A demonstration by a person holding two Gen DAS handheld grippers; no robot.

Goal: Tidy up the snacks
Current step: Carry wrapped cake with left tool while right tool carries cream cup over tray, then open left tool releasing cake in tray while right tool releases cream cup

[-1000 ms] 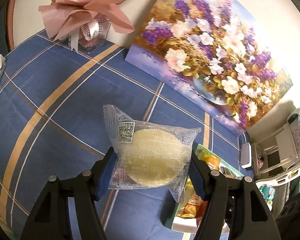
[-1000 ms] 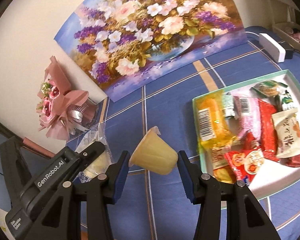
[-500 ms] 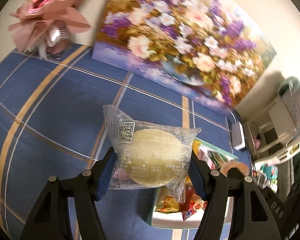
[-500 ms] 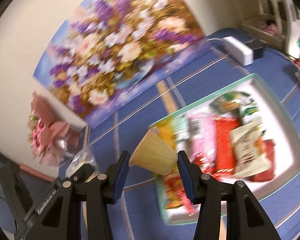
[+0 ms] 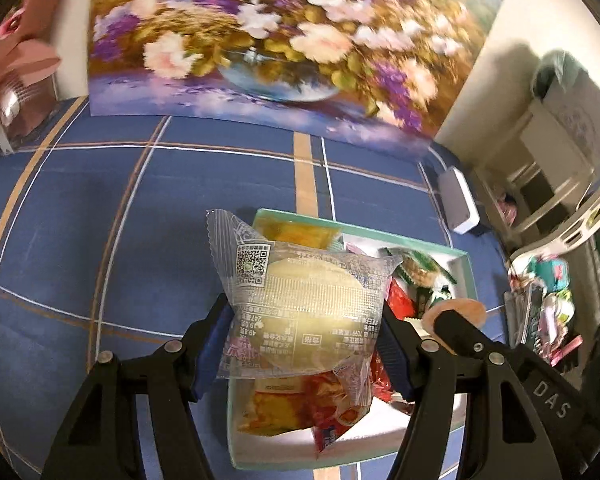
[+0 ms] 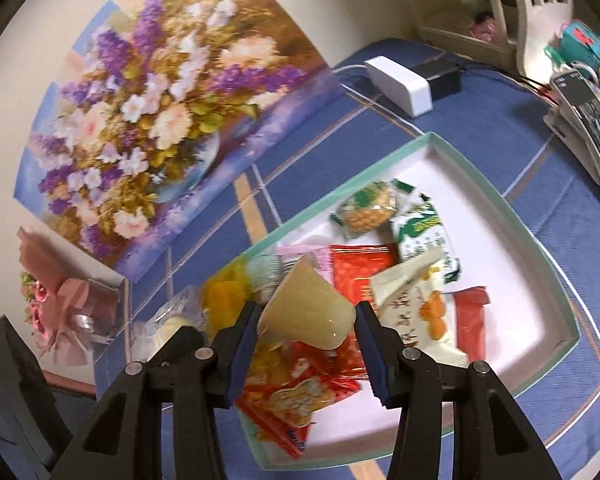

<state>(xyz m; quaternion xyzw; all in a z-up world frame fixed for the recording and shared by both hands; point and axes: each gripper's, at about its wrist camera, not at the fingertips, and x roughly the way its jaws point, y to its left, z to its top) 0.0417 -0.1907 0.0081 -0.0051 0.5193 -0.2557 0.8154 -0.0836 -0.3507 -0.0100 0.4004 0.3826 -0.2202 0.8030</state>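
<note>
Gripping a clear-wrapped pastry by its side edges, left fingers partly spread, pressed against the wrapper. Holding it above the near left corner of the tray, over the packets heaped there. Pinching a yellow jelly cup tipped sideways, right fingers narrower, clamped on its sides. Hanging over the snack pile at the tray's left end, blue checked surface beyond, floral painting behind.
</note>
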